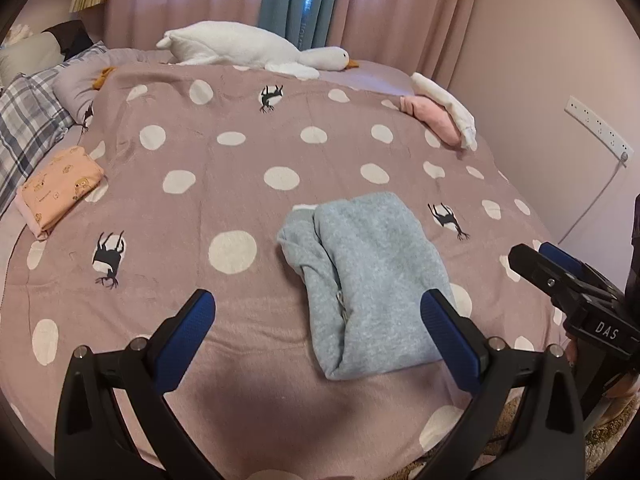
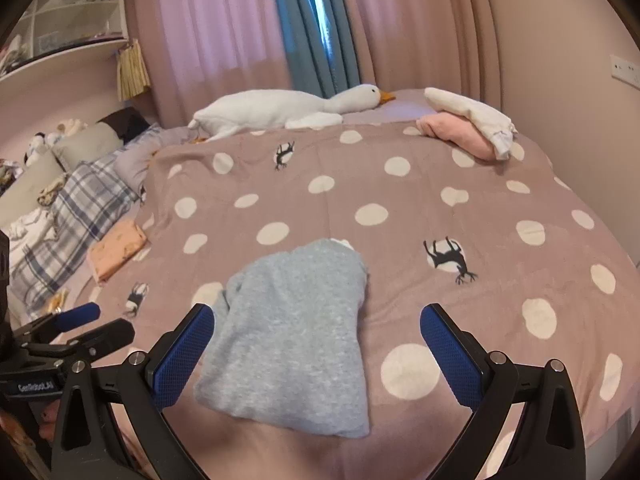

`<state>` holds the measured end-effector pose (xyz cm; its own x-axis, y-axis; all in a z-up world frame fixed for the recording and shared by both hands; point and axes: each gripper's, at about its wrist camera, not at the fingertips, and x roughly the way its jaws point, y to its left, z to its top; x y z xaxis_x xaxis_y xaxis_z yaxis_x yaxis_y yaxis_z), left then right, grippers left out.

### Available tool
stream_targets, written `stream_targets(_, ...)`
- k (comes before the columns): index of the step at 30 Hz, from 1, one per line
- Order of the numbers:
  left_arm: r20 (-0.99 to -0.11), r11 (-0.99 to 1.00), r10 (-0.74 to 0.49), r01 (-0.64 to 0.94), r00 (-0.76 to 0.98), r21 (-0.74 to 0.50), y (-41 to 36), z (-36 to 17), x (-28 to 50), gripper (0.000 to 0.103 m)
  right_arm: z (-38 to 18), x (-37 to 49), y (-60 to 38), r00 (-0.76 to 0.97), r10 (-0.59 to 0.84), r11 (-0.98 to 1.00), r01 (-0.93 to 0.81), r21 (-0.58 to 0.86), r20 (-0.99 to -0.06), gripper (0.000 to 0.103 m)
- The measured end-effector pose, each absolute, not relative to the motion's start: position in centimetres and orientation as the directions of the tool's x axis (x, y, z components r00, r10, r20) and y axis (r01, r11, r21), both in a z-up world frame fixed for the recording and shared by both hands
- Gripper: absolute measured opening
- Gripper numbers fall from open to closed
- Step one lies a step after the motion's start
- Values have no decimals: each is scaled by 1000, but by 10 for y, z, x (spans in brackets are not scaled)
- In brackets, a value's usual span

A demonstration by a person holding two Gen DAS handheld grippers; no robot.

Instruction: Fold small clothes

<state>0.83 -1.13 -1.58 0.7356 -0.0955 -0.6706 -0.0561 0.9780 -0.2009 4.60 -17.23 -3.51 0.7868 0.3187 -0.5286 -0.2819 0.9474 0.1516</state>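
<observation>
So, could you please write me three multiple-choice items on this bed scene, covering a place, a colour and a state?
1. Where does the folded orange printed garment lie?
A. on the blanket's left edge, by the plaid pillow
B. under the goose
C. between the jaws

2. What colour is the folded fleece garment nearest the grippers?
A. pink
B. light grey-blue
C. white

3. How do the left gripper and right gripper stand?
A. both open, holding nothing
B. both clamped on cloth
C. one shut

Answers: 1 A, it lies beside the plaid pillow; 2 B, the fleece shows grey-blue; 3 A, blue pads stand wide apart.
</observation>
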Motion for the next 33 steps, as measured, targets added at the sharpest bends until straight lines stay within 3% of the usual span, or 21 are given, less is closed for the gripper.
stream_targets(33, -687, 981, -111, -30, 718, -190, -23, -22, 10, 103, -44, 48, -174, 777, 295, 955, -255, 150, -556, 102)
